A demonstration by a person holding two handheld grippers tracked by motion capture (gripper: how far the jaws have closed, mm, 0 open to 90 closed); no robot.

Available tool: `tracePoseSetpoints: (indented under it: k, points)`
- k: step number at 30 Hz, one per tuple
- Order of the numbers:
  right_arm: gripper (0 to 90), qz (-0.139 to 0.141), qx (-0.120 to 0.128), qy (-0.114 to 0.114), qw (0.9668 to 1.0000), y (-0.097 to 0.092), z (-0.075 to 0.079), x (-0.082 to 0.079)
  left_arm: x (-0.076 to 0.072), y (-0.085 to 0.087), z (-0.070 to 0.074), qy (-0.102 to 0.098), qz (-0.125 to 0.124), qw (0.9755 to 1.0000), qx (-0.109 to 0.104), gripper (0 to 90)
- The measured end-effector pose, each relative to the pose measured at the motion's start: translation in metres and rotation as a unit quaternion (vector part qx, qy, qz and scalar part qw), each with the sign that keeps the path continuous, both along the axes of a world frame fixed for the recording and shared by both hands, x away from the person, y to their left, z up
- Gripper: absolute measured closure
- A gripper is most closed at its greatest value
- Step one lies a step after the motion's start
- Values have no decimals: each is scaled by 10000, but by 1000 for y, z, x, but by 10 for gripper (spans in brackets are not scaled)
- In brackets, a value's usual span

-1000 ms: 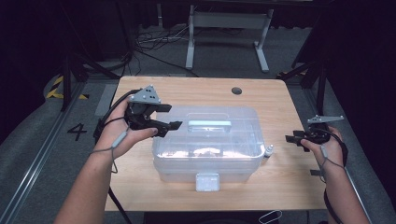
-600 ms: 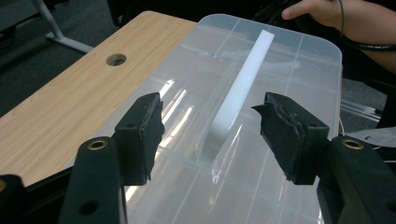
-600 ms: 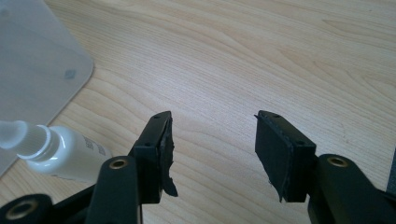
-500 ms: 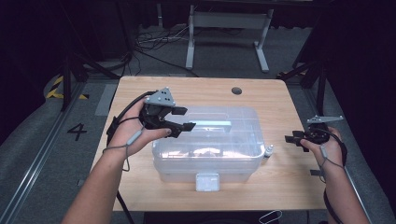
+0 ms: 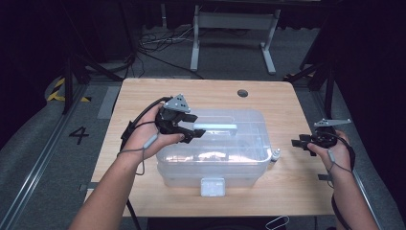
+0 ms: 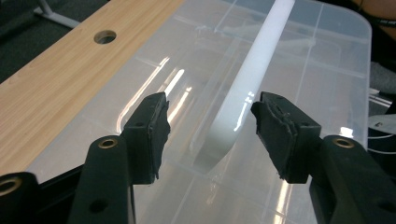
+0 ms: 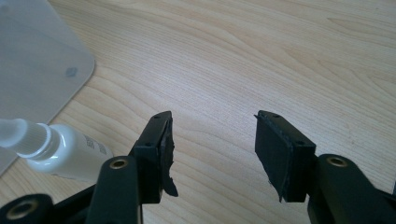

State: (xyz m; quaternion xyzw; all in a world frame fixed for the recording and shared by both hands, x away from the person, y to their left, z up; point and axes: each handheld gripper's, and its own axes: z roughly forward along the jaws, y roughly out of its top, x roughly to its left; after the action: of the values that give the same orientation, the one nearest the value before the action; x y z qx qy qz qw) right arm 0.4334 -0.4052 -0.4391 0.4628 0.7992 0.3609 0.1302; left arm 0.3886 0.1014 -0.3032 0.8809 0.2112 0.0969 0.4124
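On the near side of the wooden counter, the front latch of a clear plastic storage bin faces the person; no lettering can be read on it. The bin sits at the middle of the counter with its transparent lid on, and a white handle runs along the lid's top. The left gripper hovers over the left end of that handle. In the left gripper view its jaws stand apart on either side of the handle's rounded end, with a gap on each side and neither pad touching; they have just been closing in, with the handle between them. To the right, just beside the bin's corner, a small white dropper bottle lies on its side on the counter. In the right gripper view the bottle carries a label with fine dark print, too small to read. The right gripper is held near the counter's right edge, well apart from the bin, its jaws apart over bare wood with nothing between them. Farther off, a round cable hole sits near the counter's back edge. On the grey floor to the left, a large digit "4" is marked.
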Motion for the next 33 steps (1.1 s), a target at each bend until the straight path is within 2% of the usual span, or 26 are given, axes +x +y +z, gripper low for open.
tracePoseSetpoints:
  k: [7, 9, 11, 12, 15, 18, 26, 33]
  points:
    - [480, 26, 12, 29, 10000, 1, -1, 0, 0, -4, -3, 140, -80, 9998, 133, 560]
    - [481, 45, 8, 35, 10000, 1, -2, 1, 0, -7, -4, 73, -118, 9995, 296, 613]
    - [482, 62, 10, 36, 10000, 2, -2, 1, -1, -8, -3, 20, -71, 9993, 359, 677]
    - [482, 63, 11, 39, 10000, 2, -2, 1, -2, -9, -2, -60, -48, 9987, 494, 714]
    - [482, 67, 9, 35, 10000, 2, -2, 1, -5, -13, 0, -282, -58, 9966, 777, 736]
    - [482, 65, 13, 30, 10000, 2, -1, 0, -5, -13, 0, -316, -101, 9961, 812, 740]
    - [483, 45, 11, 12, 10000, 0, 0, 0, -2, -10, -1, -236, -180, 9975, 647, 741]
    - [483, 31, -6, -17, 10000, 0, 1, -3, -1, -11, 1, -163, -127, 9973, 708, 741]
